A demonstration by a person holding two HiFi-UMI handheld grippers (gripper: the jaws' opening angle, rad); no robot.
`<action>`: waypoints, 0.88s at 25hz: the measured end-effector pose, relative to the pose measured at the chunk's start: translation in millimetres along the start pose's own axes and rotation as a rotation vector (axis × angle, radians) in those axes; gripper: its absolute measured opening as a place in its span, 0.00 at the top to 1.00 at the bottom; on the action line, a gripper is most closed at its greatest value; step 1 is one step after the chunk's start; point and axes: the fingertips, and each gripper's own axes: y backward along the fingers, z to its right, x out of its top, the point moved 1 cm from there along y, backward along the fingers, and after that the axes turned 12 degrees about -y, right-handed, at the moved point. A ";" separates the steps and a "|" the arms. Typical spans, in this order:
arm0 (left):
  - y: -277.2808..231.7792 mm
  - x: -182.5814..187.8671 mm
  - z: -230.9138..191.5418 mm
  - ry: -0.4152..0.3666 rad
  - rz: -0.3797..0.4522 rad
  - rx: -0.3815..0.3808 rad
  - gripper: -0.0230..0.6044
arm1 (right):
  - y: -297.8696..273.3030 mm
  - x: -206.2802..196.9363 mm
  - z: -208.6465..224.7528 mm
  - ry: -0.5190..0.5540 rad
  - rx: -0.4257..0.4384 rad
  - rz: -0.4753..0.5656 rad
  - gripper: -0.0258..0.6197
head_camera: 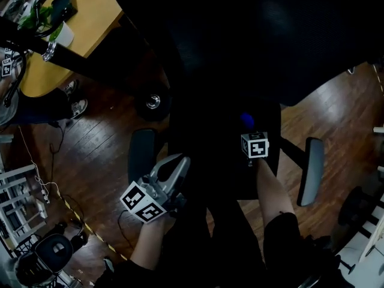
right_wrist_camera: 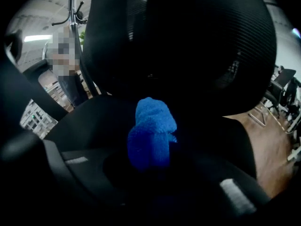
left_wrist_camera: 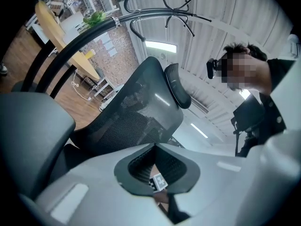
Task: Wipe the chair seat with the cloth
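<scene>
My right gripper is clamped on the blue cloth, whose bunched end sticks out low over the seat. I judge it's held that way for wiping, though I can't tell if it touches. My left gripper has its fingers together on nothing and sits aside by the armrest, likely to stay clear. Beyond rises the backrest.

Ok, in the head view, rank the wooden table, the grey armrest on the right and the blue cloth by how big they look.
Largest to smallest:
1. wooden table, though the frame cuts it off
2. grey armrest
3. blue cloth, of which only a tip shows
</scene>
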 end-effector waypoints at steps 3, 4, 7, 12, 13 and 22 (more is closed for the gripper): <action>-7.1 -3.4 1.9 -0.003 -0.005 -0.005 0.96 | 33.9 -4.6 62.0 -0.006 -0.111 0.006 0.90; -9.3 -4.3 2.9 -0.002 -0.006 -0.008 0.96 | 44.3 -5.4 77.9 -0.020 -0.138 0.013 0.90; -15.5 -5.5 10.4 -0.003 -0.007 -0.023 0.96 | 67.3 -3.8 107.7 -0.048 -0.175 0.052 0.90; -14.4 -3.9 17.5 -0.009 -0.019 -0.039 0.96 | 71.5 -1.2 108.6 -0.069 -0.176 0.070 0.90; -13.2 -4.0 17.3 -0.010 -0.020 -0.037 0.96 | 71.0 -1.7 109.5 -0.073 -0.175 0.066 0.90; 0.3 0.6 21.7 0.003 0.026 -0.030 0.96 | 47.0 12.2 -19.1 0.023 0.084 0.072 0.90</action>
